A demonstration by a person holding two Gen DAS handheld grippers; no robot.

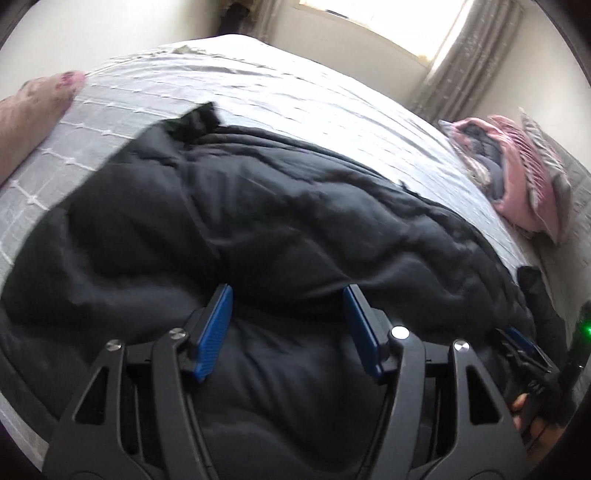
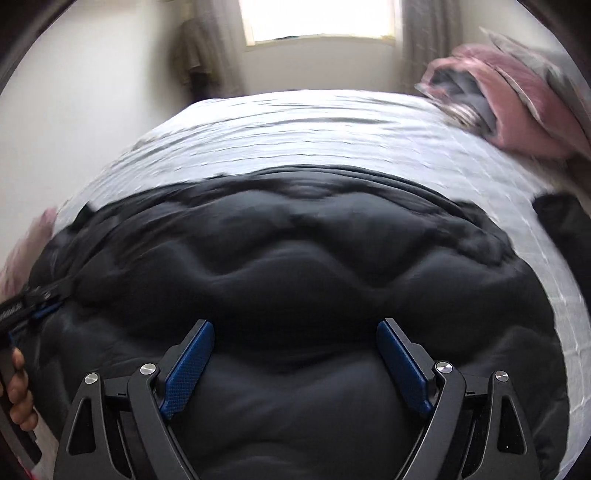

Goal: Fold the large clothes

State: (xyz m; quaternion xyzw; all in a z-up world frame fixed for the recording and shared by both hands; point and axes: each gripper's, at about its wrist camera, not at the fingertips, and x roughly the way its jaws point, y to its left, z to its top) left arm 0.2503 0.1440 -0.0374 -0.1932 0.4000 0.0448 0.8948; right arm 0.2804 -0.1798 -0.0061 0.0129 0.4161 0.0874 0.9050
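I am looking down at a big black puffy garment (image 1: pixel 258 221) that lies spread across the bed (image 1: pixel 258 96). It covers most of what I see in both views, and I cannot tell what kind of clothing it is, because its near edge runs out of the bottom of each picture.

My left claw (image 1: pixel 288 295) is wide apart, with nothing between its blue pads (image 1: pixel 216 332). It hangs over the black cloth, and I cannot tell if the tips touch it. My right claw (image 2: pixel 295 328) is spread even wider, also with nothing pinched. Its blue pads (image 2: pixel 188 369) sit over the puffy folds.

In the left wrist view, my right claw only peeks in at the right edge, mostly cut off, next to a small green light (image 1: pixel 585 334). In the right wrist view, the left claw shows at the left edge, blurry, with some fingers of my hand (image 2: pixel 18 391) around its handle.

A pink and grey pile (image 1: pixel 517 177) sits at the far right of the bed; I cannot make out what it is. Another dark thing (image 2: pixel 565 236) on the right is cut off. A window (image 2: pixel 317 18) shines very bright behind the bed, with curtains (image 1: pixel 472 48) beside it. Something pink (image 1: pixel 40 99) at the left edge is too blurry to name.
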